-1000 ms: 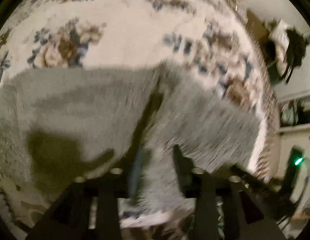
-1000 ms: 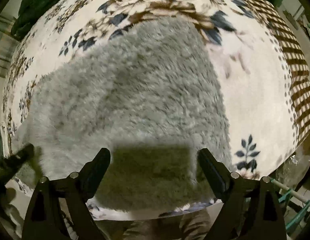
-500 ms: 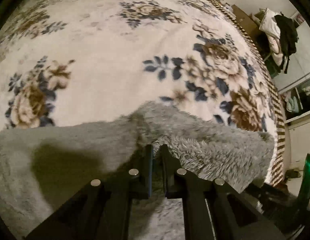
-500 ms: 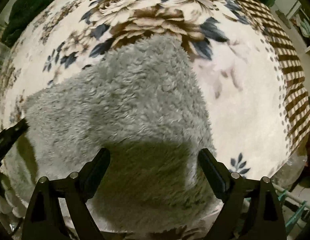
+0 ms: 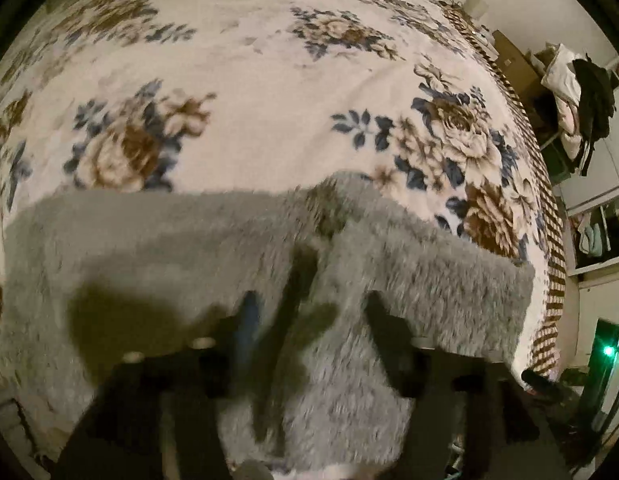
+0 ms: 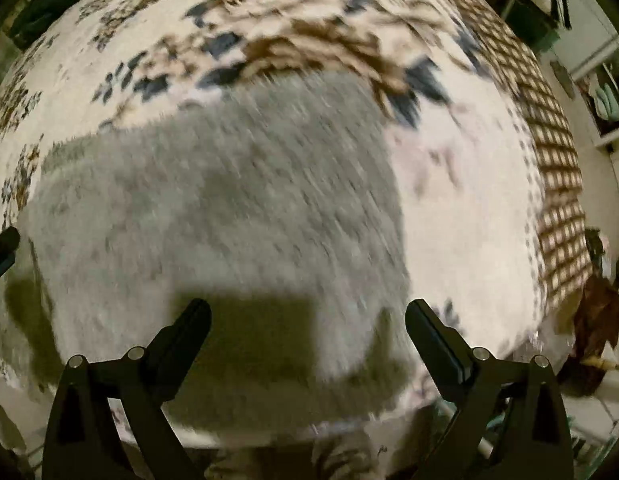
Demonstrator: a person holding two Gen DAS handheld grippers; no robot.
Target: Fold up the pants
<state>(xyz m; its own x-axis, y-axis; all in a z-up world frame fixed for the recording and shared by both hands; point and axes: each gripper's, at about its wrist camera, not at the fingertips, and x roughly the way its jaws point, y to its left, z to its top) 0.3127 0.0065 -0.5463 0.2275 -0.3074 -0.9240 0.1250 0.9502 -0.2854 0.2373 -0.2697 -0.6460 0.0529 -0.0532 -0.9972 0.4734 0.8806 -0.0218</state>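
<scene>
Floral fleece blanket (image 5: 269, 92) covers the bed beneath your tools. Grey fuzzy pants (image 6: 229, 216) lie across its near edge, a raised fold running up the middle in the left wrist view. Your right gripper (image 6: 307, 320) hangs over them, fingers spread wide, holding nothing. Your left gripper (image 5: 309, 320) is blurred; its fingers appear parted with fabric between, grip unclear.

shaggy, matt grey fleece pants (image 5: 157, 248) lie on a soft plush floral blanket (image 5: 245, 92); right gripper (image 6: 307, 322) fingers are smooth black plastic.
</scene>
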